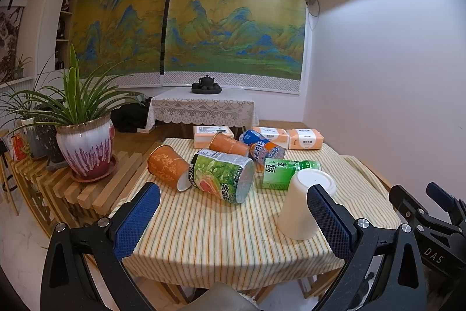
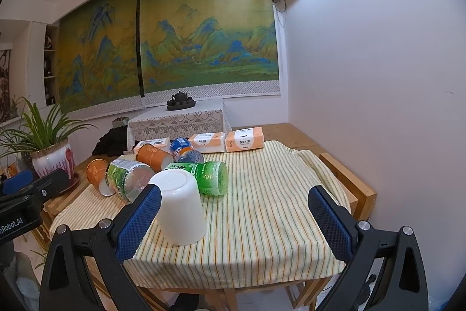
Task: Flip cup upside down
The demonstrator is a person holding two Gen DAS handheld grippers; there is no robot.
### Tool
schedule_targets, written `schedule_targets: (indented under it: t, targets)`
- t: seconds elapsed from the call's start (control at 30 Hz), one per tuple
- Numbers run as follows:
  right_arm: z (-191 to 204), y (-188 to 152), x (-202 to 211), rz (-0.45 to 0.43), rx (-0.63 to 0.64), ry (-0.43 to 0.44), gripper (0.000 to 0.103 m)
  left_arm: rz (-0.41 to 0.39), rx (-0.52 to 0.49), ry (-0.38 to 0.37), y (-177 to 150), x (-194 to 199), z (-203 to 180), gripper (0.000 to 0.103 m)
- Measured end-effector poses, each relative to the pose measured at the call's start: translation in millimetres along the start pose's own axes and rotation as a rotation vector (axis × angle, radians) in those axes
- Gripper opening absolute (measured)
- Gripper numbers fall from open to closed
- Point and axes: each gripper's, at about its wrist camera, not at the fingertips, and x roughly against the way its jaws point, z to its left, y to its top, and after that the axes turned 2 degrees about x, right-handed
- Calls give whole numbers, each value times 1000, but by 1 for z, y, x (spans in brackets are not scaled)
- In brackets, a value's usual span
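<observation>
Right hand-held gripper [image 2: 234, 212] spread wide, white cup [image 2: 181, 207] upside down beside its left finger, ungrasped

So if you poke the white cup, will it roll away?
Probably not. The white cup stands upside down, wide rim flat on the striped cloth, so it would likely slide or tip. It looks thin and light. Once tipped, its tapered sides would probably roll it in a curve.
</observation>
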Motion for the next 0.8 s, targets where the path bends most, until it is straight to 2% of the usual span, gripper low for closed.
schedule_targets:
  t: [0.8]
  targets:
    - [-3,-2,0,10,-2,-5,100,-4,-3,0,0,0,0,102]
